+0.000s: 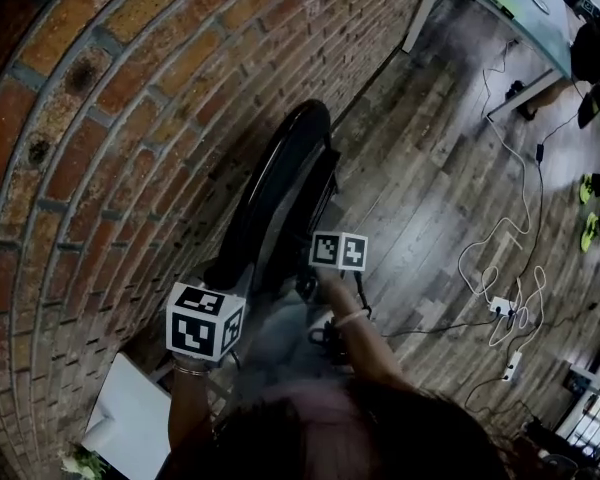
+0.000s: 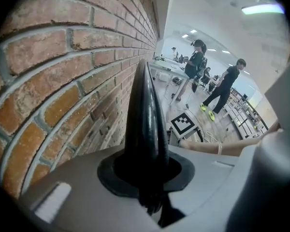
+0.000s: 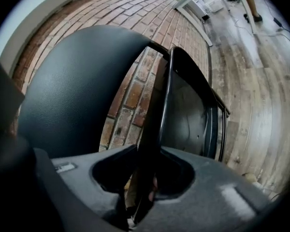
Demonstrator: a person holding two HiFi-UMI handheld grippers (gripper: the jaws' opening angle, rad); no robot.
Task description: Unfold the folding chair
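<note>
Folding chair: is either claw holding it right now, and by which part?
Both hold the folding chair. The left claw clamps the backrest rim; the right claw clamps the edge of the folded-up seat.

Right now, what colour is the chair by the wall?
Black. The folding chair shows best in the right gripper view.

Worn grey-brown wooden planks make up the floor, which runs along a brick wall. The black folding chair stands on the planks just beside that wall. White cables loop across the boards to a white power strip, well apart from the chair. Farther off, a table's white leg rests on the floor. A pale flat sheet lies at the wall's foot.
</note>
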